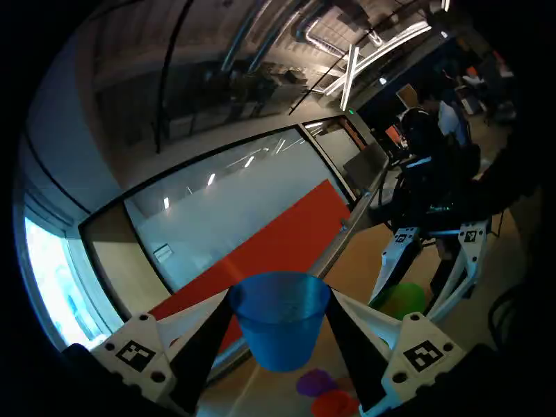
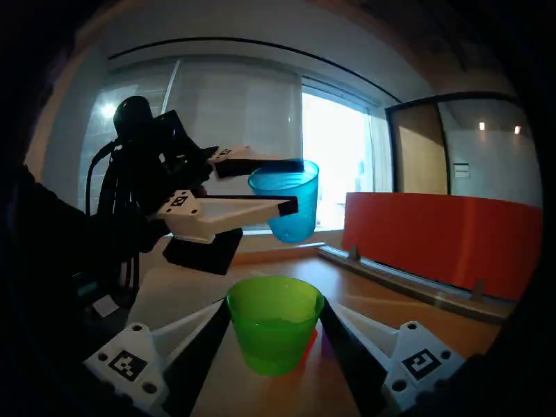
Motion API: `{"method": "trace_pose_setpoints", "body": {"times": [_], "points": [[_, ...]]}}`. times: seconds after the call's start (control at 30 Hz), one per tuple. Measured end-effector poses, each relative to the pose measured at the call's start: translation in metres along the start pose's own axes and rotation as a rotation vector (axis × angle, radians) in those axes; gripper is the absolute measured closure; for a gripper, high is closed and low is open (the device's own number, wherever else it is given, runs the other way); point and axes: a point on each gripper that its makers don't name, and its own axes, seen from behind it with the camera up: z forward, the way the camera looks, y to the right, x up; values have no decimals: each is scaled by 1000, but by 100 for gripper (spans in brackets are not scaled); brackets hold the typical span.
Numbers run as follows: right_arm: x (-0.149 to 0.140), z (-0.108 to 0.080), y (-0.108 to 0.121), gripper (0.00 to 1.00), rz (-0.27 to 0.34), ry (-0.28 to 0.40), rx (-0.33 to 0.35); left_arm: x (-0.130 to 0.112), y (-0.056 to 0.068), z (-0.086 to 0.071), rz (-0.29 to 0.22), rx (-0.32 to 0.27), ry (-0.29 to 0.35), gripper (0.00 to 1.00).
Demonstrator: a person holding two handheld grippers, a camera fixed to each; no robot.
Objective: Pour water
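The only markings are the square black-and-white coded tags [image 1: 135, 354] on the finger mounts, and they carry no words. A small white notice [image 1: 163, 252] on the glass wall at 9 o'clock in the left gripper view is too small to read.

In the left gripper view, the blue cup [image 1: 280, 320] sits at 6 o'clock. The left gripper [image 1: 280, 299] is clamped on it, one dark finger pressed against each side. Its mouth faces up, and I cannot tell whether it holds anything. Below it on the wooden table lie a purple disc [image 1: 316, 382] and a red disc [image 1: 336, 403]. At 4 o'clock, farther off, the right gripper [image 1: 411, 300] holds the green cup [image 1: 399, 300] between its white fingers.

In the right gripper view, the green cup [image 2: 274, 323] is at 6 o'clock, squeezed on both sides by the right gripper [image 2: 274, 306]. It stands upright just above the table [image 2: 389, 306], and a level line partway up its inside suggests liquid. Straight above it towards 12 o'clock, well clear of its rim, the left gripper [image 2: 299, 185] reaches in from 9 o'clock with the blue cup [image 2: 286, 201] pinched between its fingers. That cup leans a little, and its contents are not clear. An orange-red panel [image 2: 445, 236] stands along the table's far edge at 3 o'clock.
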Motion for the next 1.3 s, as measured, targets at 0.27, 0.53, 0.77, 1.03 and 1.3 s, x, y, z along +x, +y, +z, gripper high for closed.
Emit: {"method": "trace_pose_setpoints", "body": {"times": [0.27, 0.53, 0.77, 1.03, 1.3], "points": [[5, -3, 1, 8, 0, 9, -6, -3, 3, -3, -210, -32, -7, 12], [9, -5, 2, 8, -1, 11, -14, -11, 2, -6, -350, -48, -9, 12], [12, -7, 4, 8, -2, 8, -19, -23, 1, -8, -396, -49, -28, 12], [10, -12, 10, 8, -5, -19, -34, -44, 9, -11, -419, -70, -77, 11], [5, -23, 23, 8, -8, -53, -64, -64, 18, -12, -440, -92, -127, 11]]}}
